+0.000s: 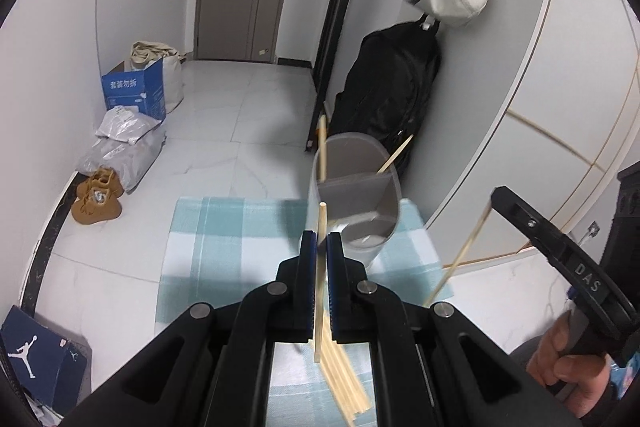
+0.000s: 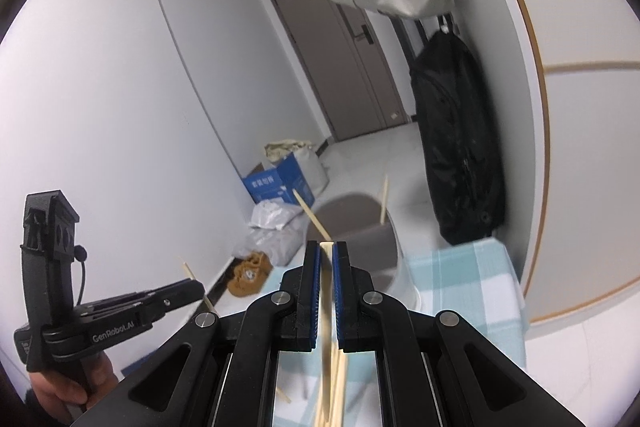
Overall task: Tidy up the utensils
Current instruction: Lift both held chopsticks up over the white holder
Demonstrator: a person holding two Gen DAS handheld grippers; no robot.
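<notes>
In the left gripper [image 1: 321,241] a single chopstick [image 1: 320,267] is clamped, the jaws being closed on it partway along its length, so that its long axis stands nearly upright, the top end rising above the jaw tips and the lower end hanging down between the gripper's arms. In the right gripper [image 2: 327,251] a second chopstick [image 2: 326,307] is likewise pinched by closed jaws, its upper end sitting about level with the jaw tips and the rest trailing down toward the near edge of the view. Below both grippers a loose bundle of further chopsticks [image 1: 344,375] is seen lying on the blue-and-white checked cloth [image 1: 224,247] that covers the bench. Just beyond the left gripper's jaws, slightly to the right, a grey divided holder [image 1: 356,187] stands on the far right part of the cloth, near the wall; two chopsticks already lean in its far compartment, while something pale, not identifiable, lies in the near one. From the right gripper the holder lies straight ahead and a little farther off. The left gripper is judged the nearer, and the coming move is judged to turn on carrying its upright stick forward, over the rim, and lowering it end-first into the far compartment.
</notes>
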